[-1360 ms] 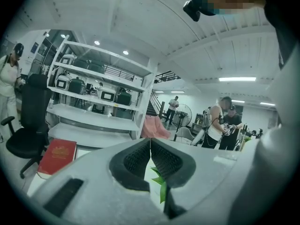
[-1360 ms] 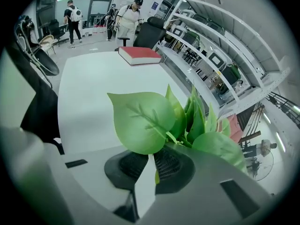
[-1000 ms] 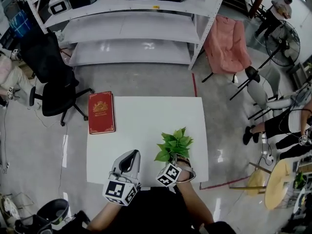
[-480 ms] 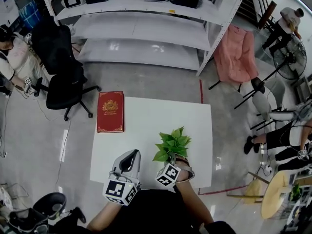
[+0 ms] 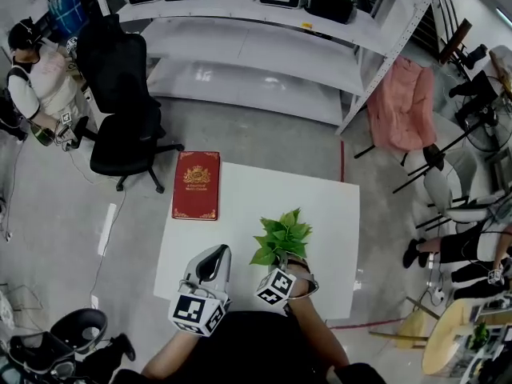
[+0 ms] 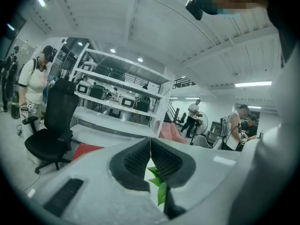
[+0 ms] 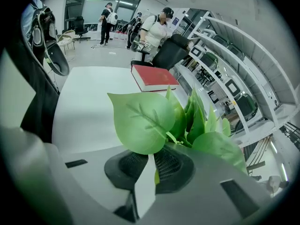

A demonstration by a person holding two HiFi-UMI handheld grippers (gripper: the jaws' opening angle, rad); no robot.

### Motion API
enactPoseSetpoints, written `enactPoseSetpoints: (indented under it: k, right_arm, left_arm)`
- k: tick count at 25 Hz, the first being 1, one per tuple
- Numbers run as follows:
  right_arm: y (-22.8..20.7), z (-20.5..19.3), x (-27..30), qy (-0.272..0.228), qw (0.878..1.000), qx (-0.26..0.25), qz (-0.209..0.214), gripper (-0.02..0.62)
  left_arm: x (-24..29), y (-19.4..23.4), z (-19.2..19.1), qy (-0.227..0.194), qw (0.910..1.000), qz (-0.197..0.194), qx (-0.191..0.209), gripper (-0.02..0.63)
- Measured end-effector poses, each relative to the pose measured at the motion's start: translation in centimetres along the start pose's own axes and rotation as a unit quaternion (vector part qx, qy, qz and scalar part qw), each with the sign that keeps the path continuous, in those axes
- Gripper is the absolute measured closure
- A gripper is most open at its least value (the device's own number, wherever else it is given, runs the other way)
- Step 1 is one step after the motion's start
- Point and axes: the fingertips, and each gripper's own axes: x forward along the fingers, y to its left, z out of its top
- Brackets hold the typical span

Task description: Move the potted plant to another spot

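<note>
a: what is each claw doing?

b: the right claw (image 7: 151,159) is nearly closed, gripping the base of the potted plant (image 7: 142,121). broad green leaves rise straight out above its pads. the left claw (image 6: 150,146) is closed with its pads touching and holds nothing.

a: where is the plant?

b: over the near right part of the white tabletop (image 5: 256,206), just in front of the person. the pot is hidden under the leaves, so i cannot tell whether it rests on the tabletop. the left claw is just beside it, to its left.

a: what else is there?

b: a red book (image 5: 196,186) lies at the far left corner, well apart from the plant. beyond stand a black office chair (image 5: 120,110) and white shelving (image 5: 264,46).
</note>
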Motion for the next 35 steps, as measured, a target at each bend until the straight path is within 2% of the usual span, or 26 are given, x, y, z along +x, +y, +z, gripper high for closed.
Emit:
enactPoseSetpoints:
  k: [13,35]
  right_arm:
    - [-0.1,3.7,3.4,-0.012,1.0,-0.023,0.017,0.557]
    - [1.6,4.2,6.2,-0.005,0.996,-0.071,0.052,0.557]
  left_arm:
    - [1.6,4.0,0.1,0.008,0.9998,0.016,-0.007,0.586]
    - [3.1,6.2,-0.7,0.026,0.9987,0.031,-0.031,0.586]
